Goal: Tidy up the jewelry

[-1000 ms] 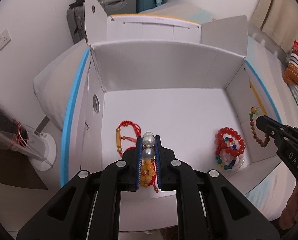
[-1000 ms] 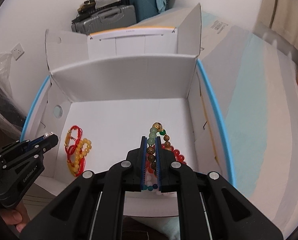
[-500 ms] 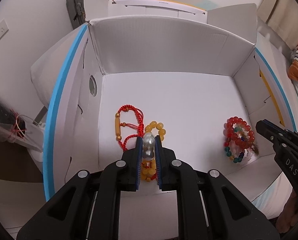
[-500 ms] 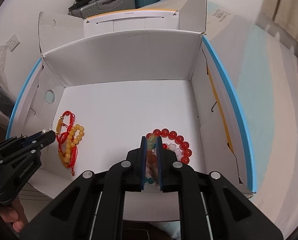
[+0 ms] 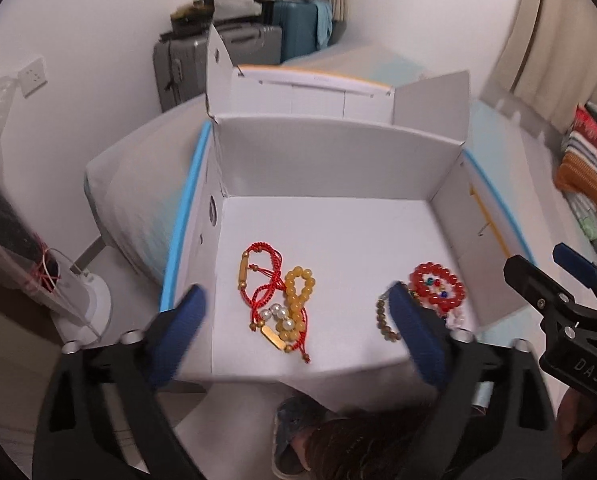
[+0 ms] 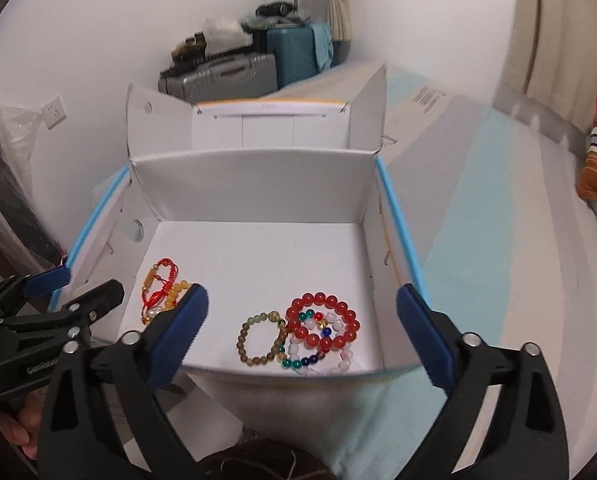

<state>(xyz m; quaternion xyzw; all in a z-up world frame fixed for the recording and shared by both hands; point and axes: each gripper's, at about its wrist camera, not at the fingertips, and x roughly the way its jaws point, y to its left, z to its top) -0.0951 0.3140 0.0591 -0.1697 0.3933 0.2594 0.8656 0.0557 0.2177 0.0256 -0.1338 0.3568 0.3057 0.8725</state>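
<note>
A white cardboard box (image 5: 330, 168) (image 6: 258, 184) lies open on the bed. At its left lie a red cord bracelet (image 5: 264, 276) (image 6: 160, 284), a yellow bead bracelet (image 5: 296, 300) and a pearl piece (image 5: 277, 316). At its right lie a red bead bracelet (image 5: 438, 286) (image 6: 322, 320), a multicoloured bead bracelet (image 6: 304, 354) and a brown-green bead bracelet (image 6: 258, 338) (image 5: 384, 320). My left gripper (image 5: 296, 328) is open and empty above the box's near edge. My right gripper (image 6: 302, 324) is open and empty too; it also shows at the right of the left wrist view (image 5: 558, 276).
Grey and teal suitcases (image 5: 234, 52) (image 6: 254, 64) stand against the far wall. A striped pillow (image 5: 590, 160) lies at right on the bed (image 6: 498, 220). A white fan base (image 5: 86, 300) stands on the floor at left. The left gripper shows at the left of the right wrist view (image 6: 58, 300).
Both grippers opened and drew back up from the box. The pearl piece now lies on the left pile; the brown-green bracelet lies beside the red beads.
</note>
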